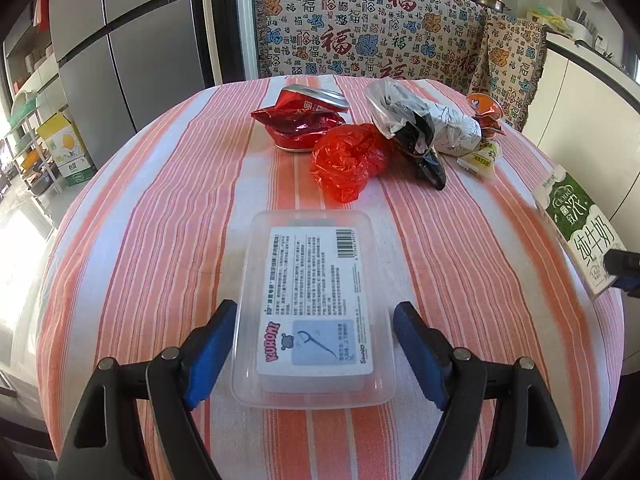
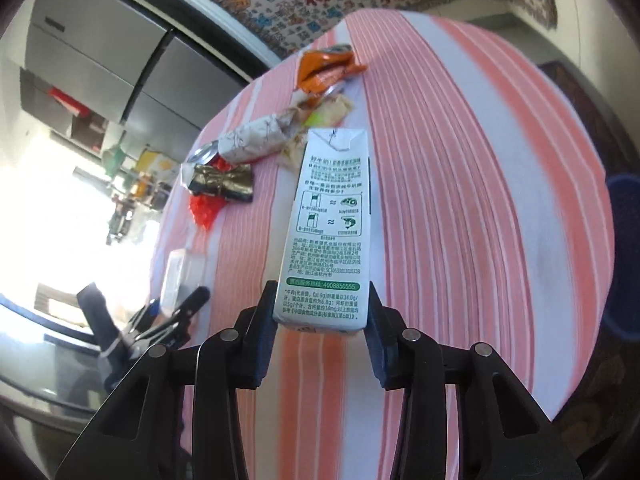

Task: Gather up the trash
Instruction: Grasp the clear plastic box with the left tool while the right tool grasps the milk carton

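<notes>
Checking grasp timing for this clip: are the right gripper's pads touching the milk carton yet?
Touching. The right wrist view shows the milk carton seated in the right gripper, both blue pads flush against its lower sides with no gap showing.

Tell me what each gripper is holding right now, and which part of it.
The right gripper clamps the milk carton by its bottom end. The left gripper holds nothing; its jaws straddle the clear plastic box.

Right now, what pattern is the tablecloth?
Orange-pink and white stripes on the tablecloth, running away from the camera. Clearest in the left wrist view.
</notes>
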{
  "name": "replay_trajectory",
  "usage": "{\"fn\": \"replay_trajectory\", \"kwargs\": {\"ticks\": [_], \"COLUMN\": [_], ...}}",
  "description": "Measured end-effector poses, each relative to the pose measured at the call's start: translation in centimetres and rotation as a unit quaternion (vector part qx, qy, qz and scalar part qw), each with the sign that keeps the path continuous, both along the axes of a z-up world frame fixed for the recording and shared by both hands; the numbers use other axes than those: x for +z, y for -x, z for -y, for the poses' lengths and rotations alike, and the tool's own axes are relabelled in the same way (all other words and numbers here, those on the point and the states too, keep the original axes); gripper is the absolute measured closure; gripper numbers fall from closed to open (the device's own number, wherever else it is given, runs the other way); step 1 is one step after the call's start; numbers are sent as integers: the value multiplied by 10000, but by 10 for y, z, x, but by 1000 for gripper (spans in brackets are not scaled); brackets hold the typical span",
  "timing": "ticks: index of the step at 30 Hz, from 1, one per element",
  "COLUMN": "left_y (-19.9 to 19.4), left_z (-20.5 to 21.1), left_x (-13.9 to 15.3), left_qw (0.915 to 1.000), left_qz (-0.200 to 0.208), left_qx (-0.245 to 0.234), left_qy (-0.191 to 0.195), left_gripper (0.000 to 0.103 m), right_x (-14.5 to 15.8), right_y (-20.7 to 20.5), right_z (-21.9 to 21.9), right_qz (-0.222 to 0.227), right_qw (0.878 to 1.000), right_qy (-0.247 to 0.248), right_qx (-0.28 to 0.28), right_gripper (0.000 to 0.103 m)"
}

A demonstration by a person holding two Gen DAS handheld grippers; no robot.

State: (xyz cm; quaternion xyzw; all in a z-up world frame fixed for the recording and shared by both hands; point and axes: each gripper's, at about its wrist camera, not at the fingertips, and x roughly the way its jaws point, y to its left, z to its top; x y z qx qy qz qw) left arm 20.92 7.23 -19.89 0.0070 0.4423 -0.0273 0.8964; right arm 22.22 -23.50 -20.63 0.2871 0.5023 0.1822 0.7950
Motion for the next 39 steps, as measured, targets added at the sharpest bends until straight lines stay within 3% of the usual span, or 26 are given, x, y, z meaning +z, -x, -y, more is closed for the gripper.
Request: {"fn": "replay_trajectory", "kwargs": {"ticks": [5,8,15,17,20,25,31,35,38,39], "left_y": [0,0,1,1,7,25,17,3,0,-1], "left_z": [0,0,1,-1,-15,-42,-13,-1,2,2], "left_x": [0,0,0,1,6,22,31,25,27,27], "left_qw": [10000,10000,10000,9999,9981,9952,9960,9964,9956,9953], "left_qz": [0,1,1,9,-36,-44,-145,-339,-352,-372], "left_qx": [2,6,10,-4,-375,-462,-792,-768,-840,-865], "left_qy": [1,0,4,102,496,865,387,-104,-198,-220], "left_gripper": [22,22,22,22,22,22,22,22,22,23], "right_x": [-4,5,24,33,44,44,41,41,36,35], "right_y": [-7,-12,-13,-13,-19,-38,-66,-77,-82,-82], "right_z": [29,31,13,4,-8,-13,-21,-32,-39,-40], "right_qz": [129,311,725,872,921,629,134,23,-57,-84], "right_qw": [9989,9956,9816,9757,9680,9583,9627,9465,9372,9349], "right_qy": [152,712,1730,2002,2330,2771,2665,3169,3405,3458], "right_qx": [-426,-515,-357,-196,127,307,437,602,755,797], "right_gripper": [54,48,18,13,11,8,8,8,9,14]}}
